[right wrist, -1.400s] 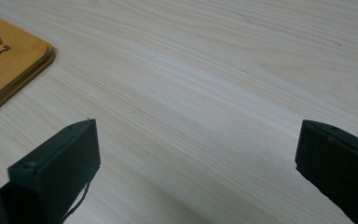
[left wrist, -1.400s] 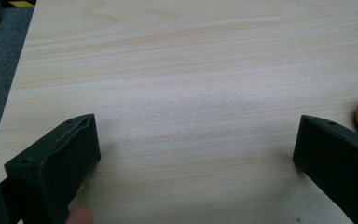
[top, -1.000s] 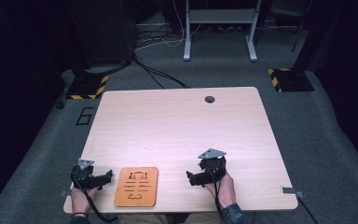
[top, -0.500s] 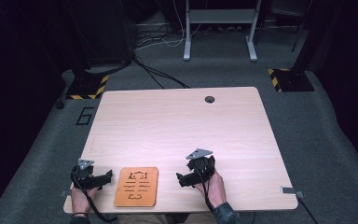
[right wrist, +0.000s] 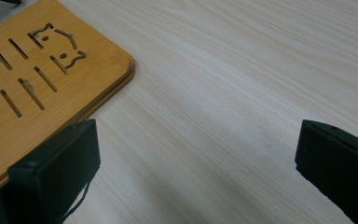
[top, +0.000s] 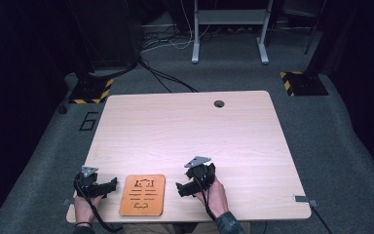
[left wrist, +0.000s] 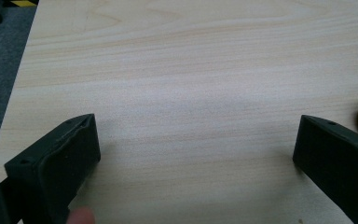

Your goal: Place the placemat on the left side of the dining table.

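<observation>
2 grippers sit low over the near edge of the wooden table (top: 185, 122), and we see the bamboo board (top: 142, 195) lying flat between them, close to the front edge. The left gripper (top: 108, 185) rests just beside the board's left side, its jaws spread wide over bare tabletop in its own view, with a sliver of the board's edge at the right border. The right gripper (top: 181, 189) points toward the board's right side, near it but apart. In its own view its jaws stand wide too, nothing between them, and the board (right wrist: 23, 88), with its cut slots, lies at the upper left beside 1 jaw.
</observation>
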A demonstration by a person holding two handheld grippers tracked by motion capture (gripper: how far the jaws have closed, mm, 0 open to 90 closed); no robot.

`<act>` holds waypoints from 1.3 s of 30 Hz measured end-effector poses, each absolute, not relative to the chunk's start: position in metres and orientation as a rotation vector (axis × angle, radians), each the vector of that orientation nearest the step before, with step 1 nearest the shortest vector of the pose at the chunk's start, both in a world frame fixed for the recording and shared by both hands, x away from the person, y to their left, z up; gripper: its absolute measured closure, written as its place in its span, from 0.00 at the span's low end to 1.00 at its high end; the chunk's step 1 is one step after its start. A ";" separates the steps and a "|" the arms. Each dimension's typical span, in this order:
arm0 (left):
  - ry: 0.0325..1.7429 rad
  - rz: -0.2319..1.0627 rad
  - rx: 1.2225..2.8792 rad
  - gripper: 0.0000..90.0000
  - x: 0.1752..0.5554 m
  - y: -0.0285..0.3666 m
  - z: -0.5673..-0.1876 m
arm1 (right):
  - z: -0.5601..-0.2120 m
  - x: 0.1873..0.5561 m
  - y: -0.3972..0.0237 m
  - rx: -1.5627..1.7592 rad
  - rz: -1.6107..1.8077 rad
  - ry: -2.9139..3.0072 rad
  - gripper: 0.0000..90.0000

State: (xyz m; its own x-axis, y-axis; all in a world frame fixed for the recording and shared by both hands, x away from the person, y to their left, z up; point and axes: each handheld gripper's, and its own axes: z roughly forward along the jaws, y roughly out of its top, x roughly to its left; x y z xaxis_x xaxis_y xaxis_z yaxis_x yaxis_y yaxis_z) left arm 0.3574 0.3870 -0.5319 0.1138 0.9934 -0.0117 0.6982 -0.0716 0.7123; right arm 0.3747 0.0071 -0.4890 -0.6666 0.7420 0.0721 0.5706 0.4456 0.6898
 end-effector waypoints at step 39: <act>1.653 0.682 1.814 0.00 0.358 0.387 -0.532 | -0.515 0.381 0.088 1.065 0.974 2.588 0.00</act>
